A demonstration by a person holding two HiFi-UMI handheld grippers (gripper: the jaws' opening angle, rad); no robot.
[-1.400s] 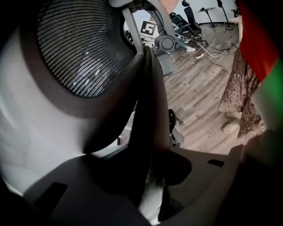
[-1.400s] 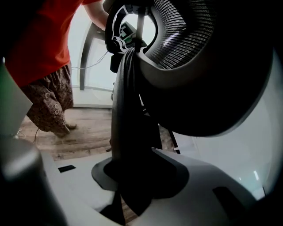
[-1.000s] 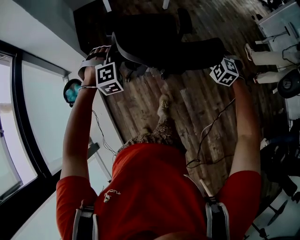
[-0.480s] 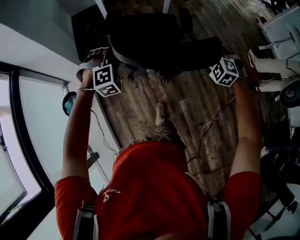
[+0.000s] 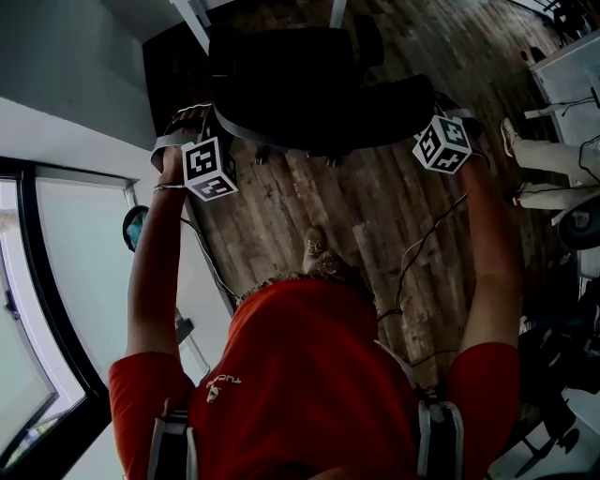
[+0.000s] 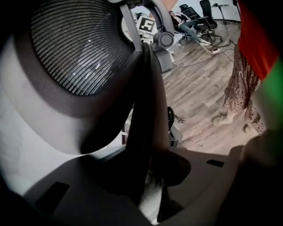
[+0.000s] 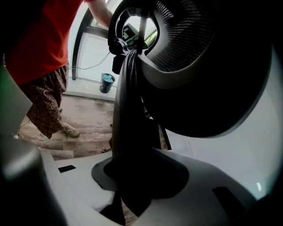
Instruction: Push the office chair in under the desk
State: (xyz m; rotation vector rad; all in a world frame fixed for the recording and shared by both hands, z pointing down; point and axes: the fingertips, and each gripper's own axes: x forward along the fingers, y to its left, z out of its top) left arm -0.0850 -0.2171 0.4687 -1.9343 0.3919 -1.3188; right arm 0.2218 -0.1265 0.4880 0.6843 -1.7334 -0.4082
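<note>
1. The chair point(image 5: 309, 84) stands straight ahead of the person, its back toward them and its seat pointing at the white legs along the top of the head view. It is gripped at both ends of the backrest, which I judge is so the push goes in square, with no swivel.
2. The desk point(image 5: 337, 11) shows only as those two white legs with dark floor between them. The seat looks to be entering that gap, so the task seems well along but not finished.
3. A window point(image 5: 56, 281) and a pale wall run down the left, near the chair's left side. There is little room to drift that way.
4. Someone else's legs point(image 5: 548, 150) stretch out at the right, well apart from the chair's path.
5. A teal bin point(image 5: 134, 225) sits by the window, behind the line of travel.
6. The left gripper point(image 6: 152, 176) is pinching the dark rim of the backrest beside the mesh.
7. The right gripper point(image 7: 132, 176) is clamped on the opposite rim the same way.
8. A cable point(image 5: 422, 253) trails over the wood floor by the person's feet. That is a trip risk, not a chair obstacle.
</note>
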